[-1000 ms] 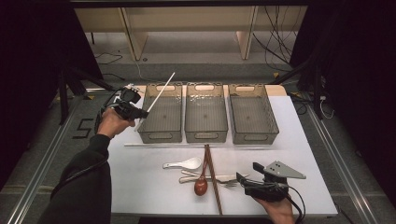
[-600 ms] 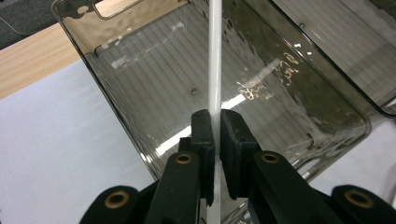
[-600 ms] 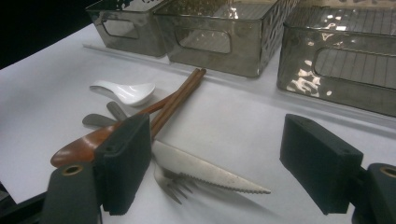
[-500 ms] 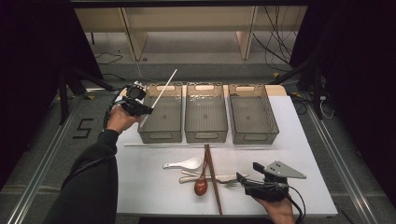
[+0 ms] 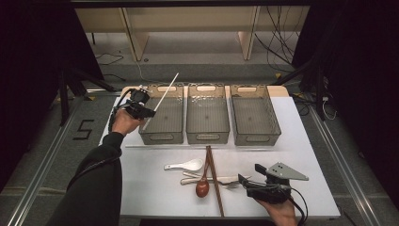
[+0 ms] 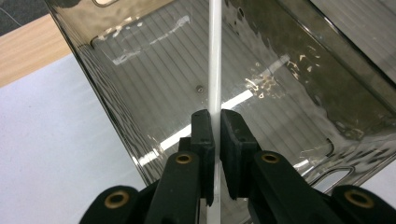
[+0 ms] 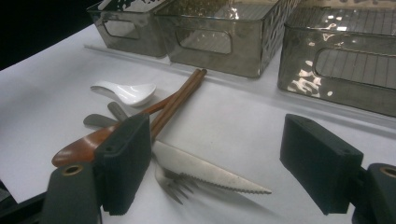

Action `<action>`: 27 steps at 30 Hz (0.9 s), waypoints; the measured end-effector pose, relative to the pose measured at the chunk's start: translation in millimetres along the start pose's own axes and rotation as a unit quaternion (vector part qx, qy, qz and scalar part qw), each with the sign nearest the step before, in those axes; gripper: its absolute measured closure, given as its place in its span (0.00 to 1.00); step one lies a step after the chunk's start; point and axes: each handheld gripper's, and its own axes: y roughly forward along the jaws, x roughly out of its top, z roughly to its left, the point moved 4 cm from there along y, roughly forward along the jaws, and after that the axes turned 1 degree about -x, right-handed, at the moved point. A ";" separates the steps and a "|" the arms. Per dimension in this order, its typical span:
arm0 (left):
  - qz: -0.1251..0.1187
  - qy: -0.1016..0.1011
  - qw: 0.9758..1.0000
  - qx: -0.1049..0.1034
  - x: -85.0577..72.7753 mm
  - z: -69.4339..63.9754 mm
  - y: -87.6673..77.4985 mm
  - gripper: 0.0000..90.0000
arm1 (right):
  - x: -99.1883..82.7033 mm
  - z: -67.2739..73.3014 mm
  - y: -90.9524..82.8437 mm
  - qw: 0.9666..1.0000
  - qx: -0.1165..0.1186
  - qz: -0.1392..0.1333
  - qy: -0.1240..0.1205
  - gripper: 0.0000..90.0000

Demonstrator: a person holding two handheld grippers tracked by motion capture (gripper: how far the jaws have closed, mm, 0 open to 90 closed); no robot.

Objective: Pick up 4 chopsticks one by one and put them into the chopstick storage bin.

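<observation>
Left gripper view: my left gripper pinches the white chopstick over the left bin; next, lower and release.

The white chopstick is plain and glossy, clamped between the matte black jaws of the left claw. Behind it, the left bin is smoky grey, see-through plastic with a fine ribbed floor and pale glints; the middle bin and right bin match it. The counter is white, with a strip of light wood at its far edge. On it lie a white ceramic spoon, a reddish-brown wooden spoon, two brown chopsticks, and a silver serrated knife and silver fork. The right claw is black with brass-coloured rivets and a grey plate.
</observation>
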 end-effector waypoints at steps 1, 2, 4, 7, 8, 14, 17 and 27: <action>0.001 0.000 1.000 0.001 -0.4 0.1 0.8 0.93 | 0.1 0.0 0.0 1.000 0.000 -0.001 -0.001 0.29; 0.003 -0.002 1.000 0.002 -0.9 0.4 1.5 0.93 | 0.1 0.1 0.0 1.000 0.000 -0.001 -0.001 0.29; 0.003 -0.005 1.000 0.003 -2.3 1.1 3.4 0.93 | 0.0 0.1 -0.2 1.000 0.000 0.000 0.001 0.29; 0.005 -0.006 1.000 0.003 -4.0 1.5 5.2 0.93 | 0.0 0.0 -0.2 1.000 0.000 0.000 0.001 0.29; 0.008 -0.007 1.000 0.003 -6.1 2.1 7.3 0.93 | 0.0 0.1 -0.3 1.000 0.000 0.000 0.001 0.29; 0.021 -0.009 1.000 0.001 -11.1 2.6 13.4 0.93 | -0.1 0.0 0.1 1.000 0.000 0.000 0.000 0.29; 0.024 -0.011 1.000 0.002 -11.9 3.1 15.5 0.92 | 0.0 0.0 0.2 1.000 0.001 0.000 0.000 0.29; 0.019 -0.009 1.000 -0.006 -12.4 2.3 10.1 0.77 | 0.0 -0.3 -0.6 1.000 0.000 -0.001 0.001 0.29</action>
